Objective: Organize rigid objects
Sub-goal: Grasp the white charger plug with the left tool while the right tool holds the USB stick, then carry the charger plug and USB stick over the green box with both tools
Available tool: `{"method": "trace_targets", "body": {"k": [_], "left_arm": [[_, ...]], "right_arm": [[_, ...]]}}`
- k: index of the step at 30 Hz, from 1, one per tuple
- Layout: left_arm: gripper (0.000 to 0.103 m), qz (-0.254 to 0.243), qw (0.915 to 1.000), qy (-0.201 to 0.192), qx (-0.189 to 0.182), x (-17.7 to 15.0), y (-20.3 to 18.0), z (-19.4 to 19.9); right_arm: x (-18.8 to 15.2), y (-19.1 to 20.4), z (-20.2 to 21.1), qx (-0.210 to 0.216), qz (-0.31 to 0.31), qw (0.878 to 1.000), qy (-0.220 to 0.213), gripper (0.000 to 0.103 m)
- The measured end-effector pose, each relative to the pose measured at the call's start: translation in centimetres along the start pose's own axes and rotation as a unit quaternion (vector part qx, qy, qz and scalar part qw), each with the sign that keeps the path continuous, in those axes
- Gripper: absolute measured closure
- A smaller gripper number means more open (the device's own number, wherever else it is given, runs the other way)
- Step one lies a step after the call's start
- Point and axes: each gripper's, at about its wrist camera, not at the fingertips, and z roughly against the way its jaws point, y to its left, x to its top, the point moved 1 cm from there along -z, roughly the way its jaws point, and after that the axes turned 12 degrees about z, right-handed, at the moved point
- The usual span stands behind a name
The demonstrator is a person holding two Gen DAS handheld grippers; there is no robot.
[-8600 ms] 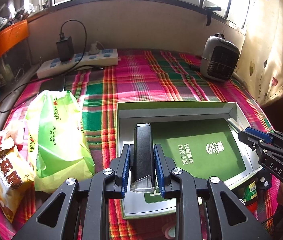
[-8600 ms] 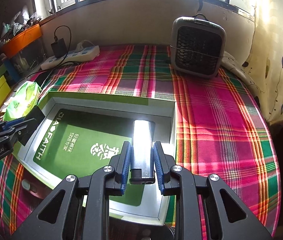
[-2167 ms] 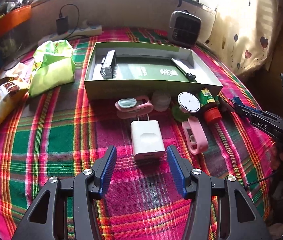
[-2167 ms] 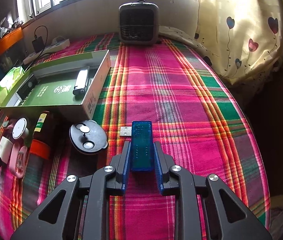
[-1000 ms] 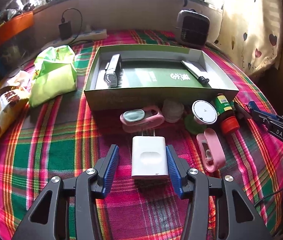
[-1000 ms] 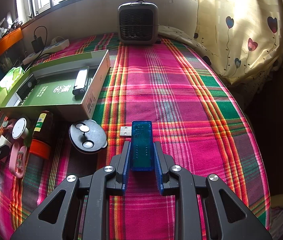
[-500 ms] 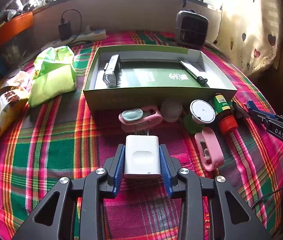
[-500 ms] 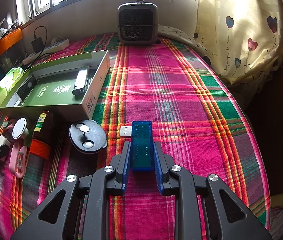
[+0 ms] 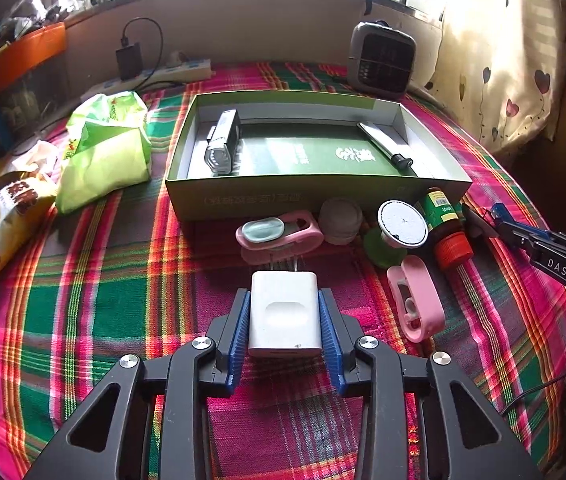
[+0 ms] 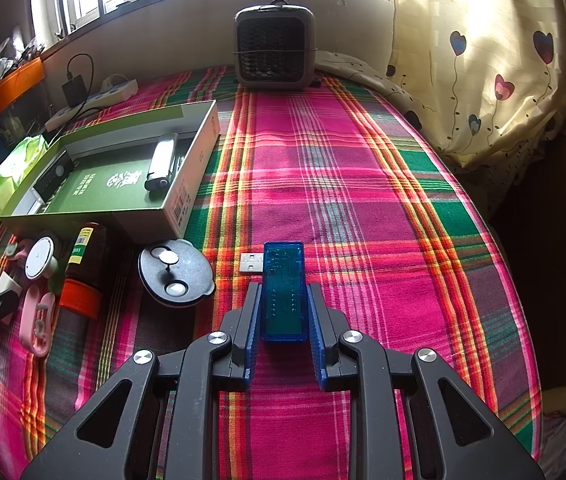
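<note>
My left gripper [image 9: 285, 320] is shut on a white plug adapter [image 9: 284, 317], its prongs pointing toward the green box [image 9: 311, 198]. Inside the box lie a green booklet, a black and silver device [image 9: 223, 142] at the left and a silver lighter [image 9: 385, 147] at the right. My right gripper [image 10: 283, 308] is shut on a blue translucent USB stick [image 10: 283, 290] whose metal plug [image 10: 252, 262] points left. From the right wrist view the box [image 10: 179, 200] stands at the left with the lighter [image 10: 161, 162] in it.
In front of the box lie two pink cases [image 9: 279, 234] [image 9: 417, 300], a white round lid [image 9: 402, 224], a brown bottle with an orange cap [image 9: 445, 228] and a dark round disc [image 10: 175, 272]. Green bags [image 9: 105, 152], a snack packet [image 9: 7, 208], a power strip [image 9: 159, 76] and a small heater [image 10: 275, 46] ring the plaid cloth.
My left gripper moved forward around the white adapter and closed on it. My right gripper has stayed still, holding the blue USB stick.
</note>
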Motion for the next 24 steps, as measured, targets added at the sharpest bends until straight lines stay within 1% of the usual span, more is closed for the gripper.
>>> {"method": "trace_targets", "body": {"k": [13,24], "left_arm": [[0.071,0.001,1.0,-0.002,-0.005,0.1,-0.1,0.4],[0.071,0.0,0.9999,-0.009,-0.014,0.8,-0.3,1.2]], "right_arm": [[0.0,-0.1,0.3,0.005,-0.004,1.0,-0.003,0.08],[0.5,-0.3,1.6,0.004,-0.003,1.0,-0.019,0.08]]}}
